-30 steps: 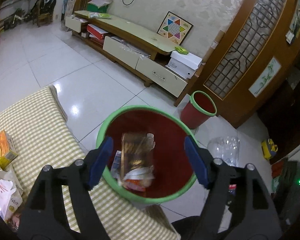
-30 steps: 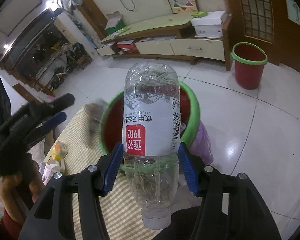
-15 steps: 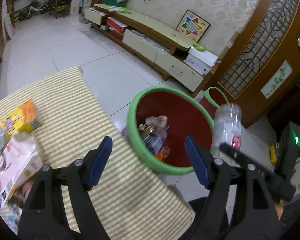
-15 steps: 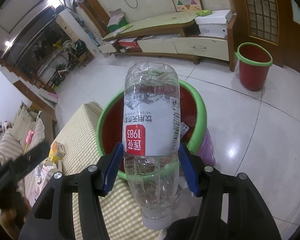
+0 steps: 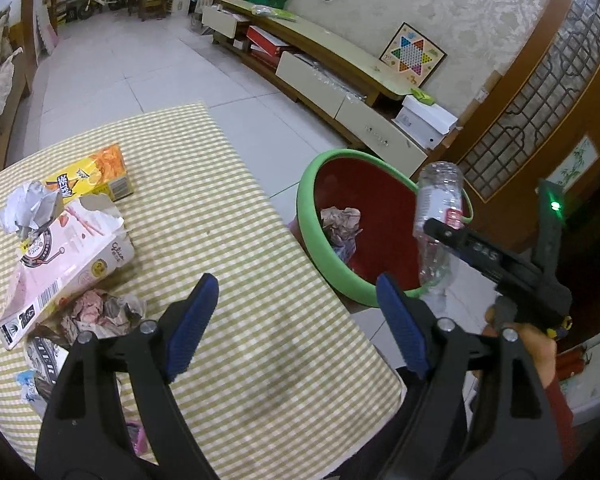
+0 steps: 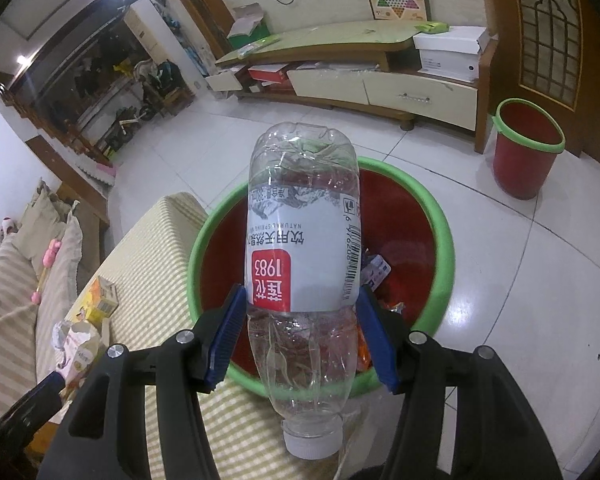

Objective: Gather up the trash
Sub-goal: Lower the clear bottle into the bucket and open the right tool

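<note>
Right gripper point(image 6: 300, 340): fingers clamped on the bottle point(image 6: 302, 264) at the lower label edge, cap toward the camera, base pointing away over the bin point(image 6: 444, 248). Left gripper point(image 5: 296, 324): fingers apart, empty, above the desk point(image 5: 228, 216). Boxes point(image 5: 64, 256) and crumpled wrappers point(image 5: 104, 312) lie on the desk.

Step in hand, as judged: drop the bottle into the bin. Carry it well inside the green rim before parting the fingers; its cap end looks close to the near rim and could catch there.
</note>
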`<state>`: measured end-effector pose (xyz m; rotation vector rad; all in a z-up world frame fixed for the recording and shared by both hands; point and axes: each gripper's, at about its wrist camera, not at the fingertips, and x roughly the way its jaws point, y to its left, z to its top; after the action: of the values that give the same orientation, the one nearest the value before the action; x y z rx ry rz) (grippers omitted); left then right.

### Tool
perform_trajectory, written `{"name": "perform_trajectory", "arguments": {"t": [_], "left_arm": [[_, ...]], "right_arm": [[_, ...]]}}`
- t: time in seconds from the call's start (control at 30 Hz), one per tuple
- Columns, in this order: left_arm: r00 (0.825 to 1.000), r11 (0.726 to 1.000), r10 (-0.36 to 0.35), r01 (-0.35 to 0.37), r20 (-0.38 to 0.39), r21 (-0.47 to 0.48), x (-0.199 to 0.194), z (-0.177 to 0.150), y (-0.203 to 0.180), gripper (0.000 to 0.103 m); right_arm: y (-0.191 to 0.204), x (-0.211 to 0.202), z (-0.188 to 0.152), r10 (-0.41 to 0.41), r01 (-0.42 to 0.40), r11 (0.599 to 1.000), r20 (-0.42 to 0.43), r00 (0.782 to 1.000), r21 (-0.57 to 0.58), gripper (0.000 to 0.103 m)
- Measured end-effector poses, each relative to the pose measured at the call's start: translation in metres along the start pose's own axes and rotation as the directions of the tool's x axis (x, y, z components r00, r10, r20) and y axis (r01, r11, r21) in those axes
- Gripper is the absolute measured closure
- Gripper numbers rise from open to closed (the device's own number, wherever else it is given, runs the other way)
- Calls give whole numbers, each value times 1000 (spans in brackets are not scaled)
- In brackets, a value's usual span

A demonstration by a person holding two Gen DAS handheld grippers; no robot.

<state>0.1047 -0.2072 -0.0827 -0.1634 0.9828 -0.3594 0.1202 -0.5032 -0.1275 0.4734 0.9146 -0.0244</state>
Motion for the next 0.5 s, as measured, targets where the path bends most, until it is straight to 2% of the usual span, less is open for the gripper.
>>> {"name": "perform_trajectory", "arguments": {"t": [0.23,0.27,0.37,0.5], "left_arm": [[1000,1000,-4,4,4,10,-3,-2,0,24],[1000,1000,-3,3,5,10,-3,-2,0,24],[1000,1000,-2,2,7,8,-3,-3,-1,24],[1000,1000,-3,3,14,2,-5,-4,1,24]], "right_arm": [[3,18,16,-28,28,999,-1,1000,-19,47],[3,19,17,-34,34,999,4,999,-20,46],[6,13,18,-55,56,998,33,998,-30,32],[8,6,16,-64,67,996,47,997,-53,32]]}}
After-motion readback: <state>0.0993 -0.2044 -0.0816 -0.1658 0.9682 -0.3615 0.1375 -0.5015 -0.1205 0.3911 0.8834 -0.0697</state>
